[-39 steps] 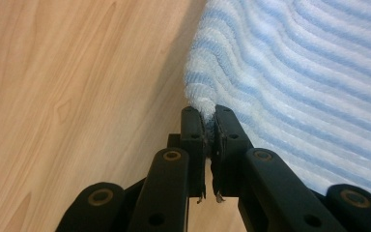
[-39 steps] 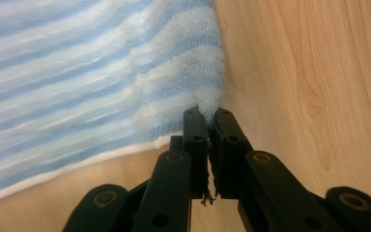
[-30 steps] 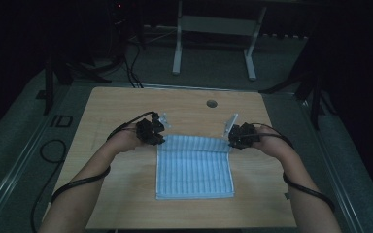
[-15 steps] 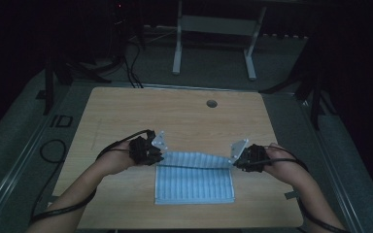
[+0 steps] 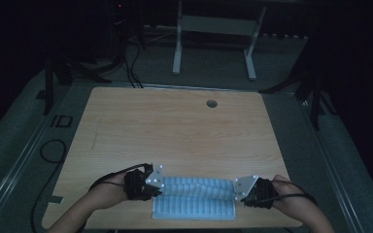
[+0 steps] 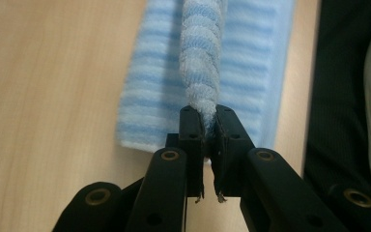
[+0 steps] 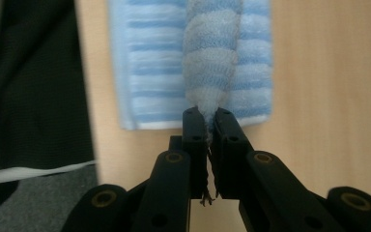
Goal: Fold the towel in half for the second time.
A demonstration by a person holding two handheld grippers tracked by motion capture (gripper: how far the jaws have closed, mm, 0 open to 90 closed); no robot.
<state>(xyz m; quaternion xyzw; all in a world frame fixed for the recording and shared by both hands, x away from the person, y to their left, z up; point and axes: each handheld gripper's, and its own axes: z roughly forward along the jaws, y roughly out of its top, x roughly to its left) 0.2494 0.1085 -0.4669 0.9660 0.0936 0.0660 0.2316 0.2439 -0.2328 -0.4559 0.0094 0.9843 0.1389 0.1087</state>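
Observation:
A blue-and-white striped towel (image 5: 194, 199) lies at the table's near edge, its far part lifted and drawn over the flat lower layer. My left gripper (image 5: 159, 185) is shut on the towel's left corner. In the left gripper view the pinched edge (image 6: 200, 72) runs away from the gripper (image 6: 206, 126) as a rolled ridge above the flat layer (image 6: 145, 96). My right gripper (image 5: 237, 191) is shut on the right corner. The right gripper view shows the bunched edge (image 7: 211, 58) clamped in the gripper (image 7: 207, 126) over the flat layer (image 7: 149, 72).
The wooden table (image 5: 175, 131) stretches bare beyond the towel, with a round cable hole (image 5: 211, 103) near its far edge. A white frame (image 5: 213, 29) stands on the floor behind. Cables (image 5: 48, 150) lie on the floor to the left. The person's dark clothing (image 6: 338, 96) is close to the near edge.
Both grippers have come toward the near edge of the table, carrying the towel's far edge with them. The towel's visible spread has shrunk from a near square to a narrow strip.

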